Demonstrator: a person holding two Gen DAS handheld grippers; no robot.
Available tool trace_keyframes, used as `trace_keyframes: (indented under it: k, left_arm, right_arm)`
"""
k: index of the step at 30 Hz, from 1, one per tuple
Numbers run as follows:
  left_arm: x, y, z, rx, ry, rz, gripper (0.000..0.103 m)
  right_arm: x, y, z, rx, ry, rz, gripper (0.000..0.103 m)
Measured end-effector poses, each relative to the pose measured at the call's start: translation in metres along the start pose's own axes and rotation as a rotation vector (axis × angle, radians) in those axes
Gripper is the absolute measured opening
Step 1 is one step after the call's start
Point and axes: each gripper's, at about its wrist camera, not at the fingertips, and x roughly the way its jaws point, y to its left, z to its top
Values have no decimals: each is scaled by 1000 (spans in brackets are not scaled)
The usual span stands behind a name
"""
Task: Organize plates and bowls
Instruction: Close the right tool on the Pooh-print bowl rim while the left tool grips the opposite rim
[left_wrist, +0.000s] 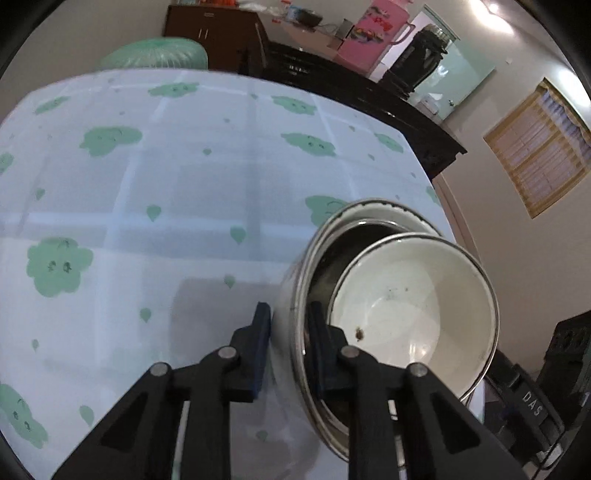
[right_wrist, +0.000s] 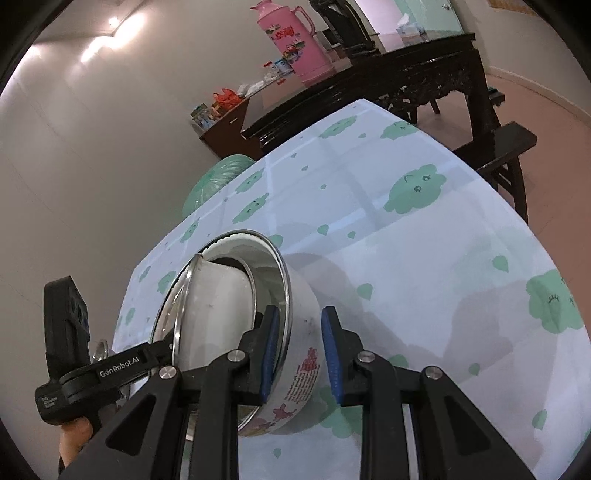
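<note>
Closest in the left wrist view, the left gripper (left_wrist: 289, 325) reaches forward and slightly down over the tablecloth (left_wrist: 166, 192), its fingers narrowly parted and straddling the near rim of the big bowl (left_wrist: 295, 317): one finger lies outside against the white wall, the other inside, so the rim looks pinched between them. From the opposite side, the right gripper (right_wrist: 300, 347) comes in at a tilt and straddles the same big bowl (right_wrist: 306, 332) at its rim, one blue pad inside; the outer pad stands just off the wall, so whether it grips cannot be told. The left gripper (right_wrist: 59, 369) shows there too, printed "GenRobot.AI". The big bowl is tipped on the table edge, steel-lined, with red cartoon prints and small unreadable red text outside. A small white bowl (left_wrist: 413, 310) leans inside it, touching neither gripper's pads. Farther off, a pink thermos (right_wrist: 291, 40) stands on a dark wooden table (right_wrist: 406, 74).
</note>
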Motion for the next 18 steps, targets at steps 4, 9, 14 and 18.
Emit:
trace_keyframes:
  k: [4,9,14,18]
  left_arm:
    - [-11,-7,-10,32,-18,31,19]
    - [-20,6,-24,12,-14,34,18]
    - [-33,21,-39,5,-14,57,16]
    - [-45,34,-52,3,-17,84,16]
  right_arm:
    - [0,-5,-2,34,18,51,22]
    - [-2,1,-11,33,37,83,22]
    - [-6,23,-26,-20,47,87,22]
    - [-8,37,-42,-46,60,96,22]
